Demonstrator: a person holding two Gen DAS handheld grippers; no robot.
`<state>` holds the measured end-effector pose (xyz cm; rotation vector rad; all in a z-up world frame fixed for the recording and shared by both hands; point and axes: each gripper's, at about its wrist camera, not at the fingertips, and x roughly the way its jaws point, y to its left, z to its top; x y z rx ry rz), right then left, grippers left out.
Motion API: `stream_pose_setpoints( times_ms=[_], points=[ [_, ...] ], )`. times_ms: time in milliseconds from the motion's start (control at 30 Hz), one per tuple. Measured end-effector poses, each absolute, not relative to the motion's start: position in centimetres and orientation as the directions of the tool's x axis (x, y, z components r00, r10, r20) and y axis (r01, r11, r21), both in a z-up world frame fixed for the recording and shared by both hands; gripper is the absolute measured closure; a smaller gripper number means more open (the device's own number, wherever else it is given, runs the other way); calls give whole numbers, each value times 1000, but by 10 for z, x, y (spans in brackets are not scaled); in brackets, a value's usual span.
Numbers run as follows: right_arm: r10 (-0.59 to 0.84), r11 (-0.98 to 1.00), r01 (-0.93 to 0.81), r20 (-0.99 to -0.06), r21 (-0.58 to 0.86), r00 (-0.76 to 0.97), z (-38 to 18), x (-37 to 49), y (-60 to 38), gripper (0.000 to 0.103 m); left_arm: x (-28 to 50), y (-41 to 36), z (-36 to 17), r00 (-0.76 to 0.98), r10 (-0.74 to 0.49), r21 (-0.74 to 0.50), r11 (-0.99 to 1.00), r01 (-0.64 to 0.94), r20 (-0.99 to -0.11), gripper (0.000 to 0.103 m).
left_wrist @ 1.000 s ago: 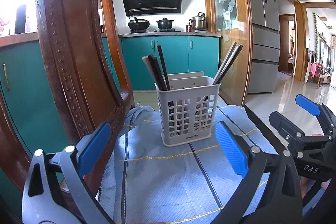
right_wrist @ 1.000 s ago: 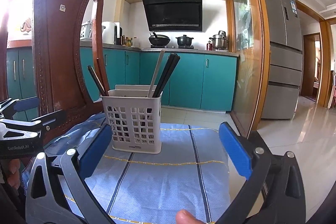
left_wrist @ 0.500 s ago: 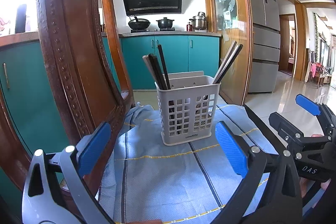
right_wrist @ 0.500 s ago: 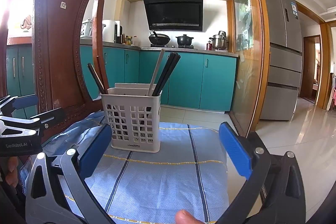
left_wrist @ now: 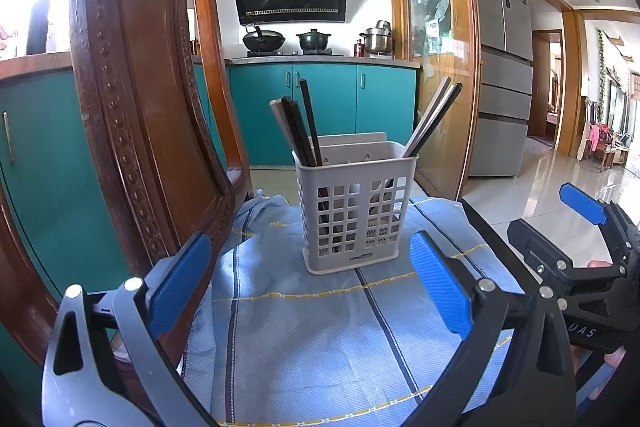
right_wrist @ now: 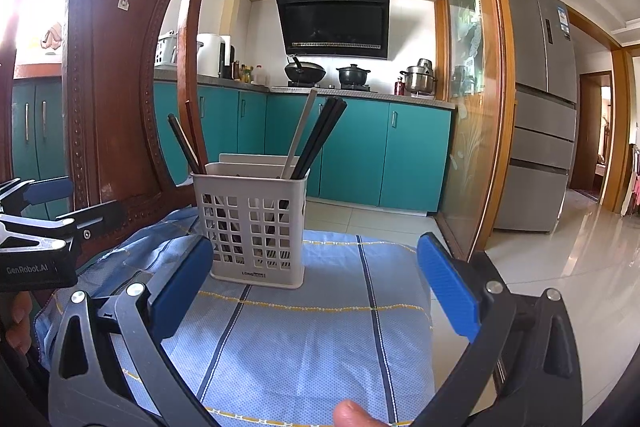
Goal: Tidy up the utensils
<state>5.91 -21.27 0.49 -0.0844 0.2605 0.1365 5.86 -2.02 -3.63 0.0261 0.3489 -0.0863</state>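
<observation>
A pale grey slotted utensil holder (left_wrist: 354, 211) stands upright on a blue striped cloth (left_wrist: 320, 327), just ahead of the left gripper (left_wrist: 310, 285) and roughly centred between its wide-spread blue pads, which hold nothing. Dark chopsticks (left_wrist: 304, 127) lean out of its left compartment and another pair (left_wrist: 434, 121) out of its right. In the right wrist view the holder sits ahead and left of centre, close to the left pad of the right gripper (right_wrist: 314, 281), whose jaws also gape empty; a carved wooden chair back (right_wrist: 116, 87) rises beside the cloth.
</observation>
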Motion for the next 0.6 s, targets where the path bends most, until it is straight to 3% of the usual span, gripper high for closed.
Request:
stream_pose_setpoints(
  times_ms=[433, 500, 600],
  points=[
    [132, 988, -149, -292, -37, 947, 1, 65, -218, 3, 60, -23, -38, 935, -78, 9, 996, 86, -346, 4],
    [127, 989, -146, -327, -35, 936, -3, 72, -217, 3, 61, -24, -39, 931, -76, 4, 997, 83, -358, 4],
    [94, 990, -130, -467, -46, 879, -21, 103, -214, 3, 64, -25, -42, 920, -78, -1, 996, 84, -383, 4]
  ],
)
